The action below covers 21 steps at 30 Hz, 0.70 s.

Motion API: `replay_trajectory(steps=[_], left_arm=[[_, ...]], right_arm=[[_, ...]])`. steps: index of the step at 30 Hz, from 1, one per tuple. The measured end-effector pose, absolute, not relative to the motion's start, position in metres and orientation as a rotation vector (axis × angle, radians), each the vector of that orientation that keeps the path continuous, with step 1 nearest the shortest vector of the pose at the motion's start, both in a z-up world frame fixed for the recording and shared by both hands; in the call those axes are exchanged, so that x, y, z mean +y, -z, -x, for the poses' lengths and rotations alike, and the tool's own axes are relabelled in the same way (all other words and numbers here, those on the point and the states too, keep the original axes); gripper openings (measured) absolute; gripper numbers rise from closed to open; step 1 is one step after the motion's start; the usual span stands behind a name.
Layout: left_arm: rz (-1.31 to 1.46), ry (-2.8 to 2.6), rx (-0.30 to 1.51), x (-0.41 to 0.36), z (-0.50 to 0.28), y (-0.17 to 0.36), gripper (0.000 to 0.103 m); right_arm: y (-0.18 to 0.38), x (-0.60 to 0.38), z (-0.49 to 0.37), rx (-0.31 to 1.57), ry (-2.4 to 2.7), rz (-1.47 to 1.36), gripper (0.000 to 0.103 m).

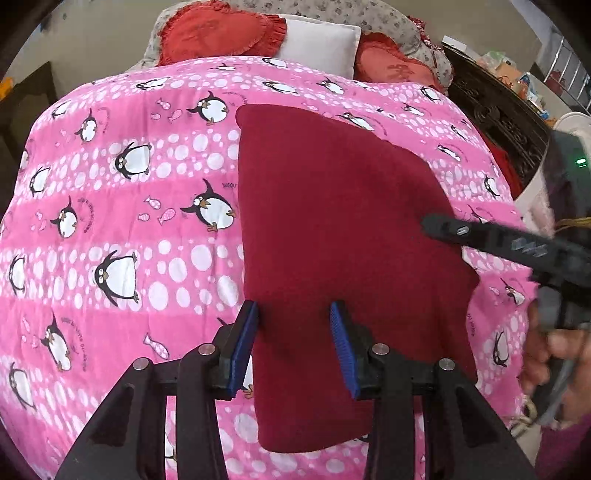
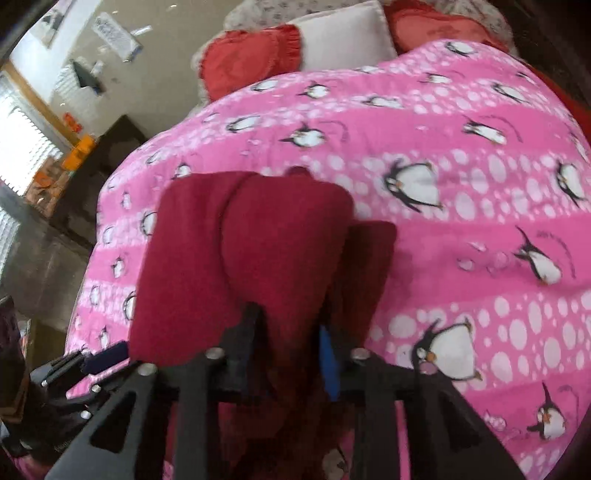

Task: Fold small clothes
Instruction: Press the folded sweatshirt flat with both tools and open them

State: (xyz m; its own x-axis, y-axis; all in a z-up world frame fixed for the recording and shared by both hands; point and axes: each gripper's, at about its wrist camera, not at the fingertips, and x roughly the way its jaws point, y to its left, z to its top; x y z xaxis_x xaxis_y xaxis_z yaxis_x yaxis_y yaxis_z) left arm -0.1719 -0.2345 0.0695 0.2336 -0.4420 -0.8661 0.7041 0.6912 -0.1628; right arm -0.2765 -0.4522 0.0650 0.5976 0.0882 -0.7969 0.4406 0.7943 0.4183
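Observation:
A dark red garment point(image 1: 332, 229) lies flat on the pink penguin bedspread point(image 1: 110, 221). My left gripper point(image 1: 295, 314) is open, its blue pads point(image 1: 245, 332) straddling the garment's near part just above the cloth. My right gripper reaches in from the right in the left wrist view, its fingertip point(image 1: 439, 225) over the garment's right edge. In the right wrist view the right gripper point(image 2: 291, 321) has red cloth point(image 2: 273, 236) bunched between its fingers and lifted into a fold; the frame is blurred. The left gripper point(image 2: 96, 362) shows at lower left there.
Red frilled cushions point(image 1: 218, 31) and a white pillow point(image 1: 317, 44) lie at the bed's head. A dark carved wooden board point(image 1: 495, 114) runs along the right side. A white appliance point(image 1: 554, 177) stands right. A window and shelves point(image 2: 40, 147) are at left.

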Motion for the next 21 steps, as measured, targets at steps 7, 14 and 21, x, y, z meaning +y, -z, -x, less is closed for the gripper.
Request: replay_trajectory(steps=[7,14,21], left_arm=[[-0.278,0.797,1.074,-0.233,0.171,-0.063,0.020],[-0.259,0.810,1.086,-0.233,0.169,-0.060,0.026],[-0.267,0.788,1.090,-0.237,0.169,-0.057,0.027]], right_arm=[[-0.118,-0.435,0.295,0.792,0.128,-0.639,0.039],[-0.069,-0.420,0.264,1.000,0.243,-0.467,0.031],[-0.072,-0.429,0.272,0.966,0.251,-0.510,0.032]])
